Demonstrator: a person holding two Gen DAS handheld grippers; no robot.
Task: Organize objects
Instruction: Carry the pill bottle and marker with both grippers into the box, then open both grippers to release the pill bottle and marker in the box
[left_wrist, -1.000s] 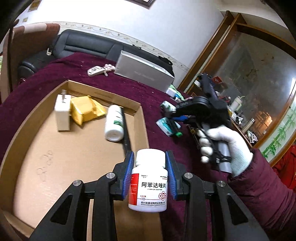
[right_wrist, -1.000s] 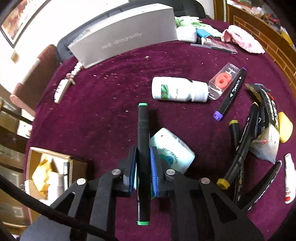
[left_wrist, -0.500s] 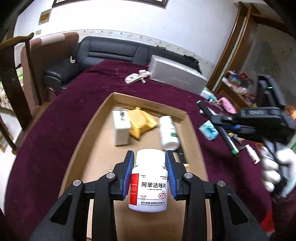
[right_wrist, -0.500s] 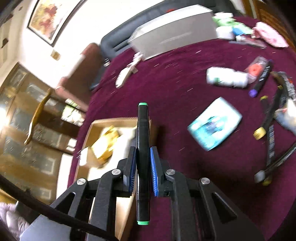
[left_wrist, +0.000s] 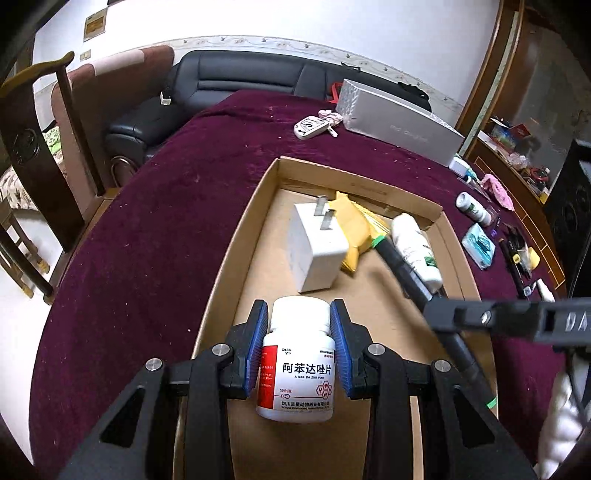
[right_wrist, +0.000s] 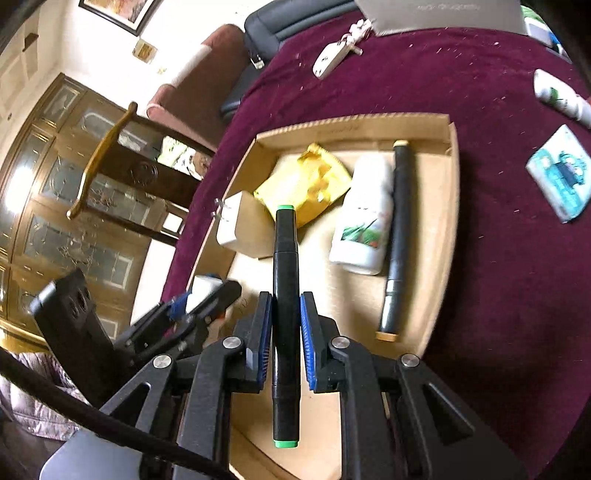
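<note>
My left gripper (left_wrist: 298, 334) is shut on a white pill bottle (left_wrist: 296, 363) with a red-and-white label, held above the near part of the cardboard tray (left_wrist: 236, 254). My right gripper (right_wrist: 284, 328) is shut on a black marker with green ends (right_wrist: 285, 295), held above the same tray (right_wrist: 441, 236); the marker also shows in the left wrist view (left_wrist: 410, 275). In the tray lie a white charger plug (left_wrist: 314, 251), a yellow packet (left_wrist: 356, 230), a white bottle (right_wrist: 364, 218) and a black marker with tan ends (right_wrist: 397, 236).
On the maroon tablecloth right of the tray lie a teal tissue pack (left_wrist: 479, 245), a small white bottle (left_wrist: 472, 208) and several markers (left_wrist: 517, 254). A grey box (left_wrist: 395, 123) and a white key fob (left_wrist: 312, 127) lie at the back. A wooden chair (left_wrist: 48, 155) stands left.
My right gripper has carried the green-ended marker from the loose objects on the right over to above the tray. My left gripper has swung left with the pill bottle and is nearer the tray.
</note>
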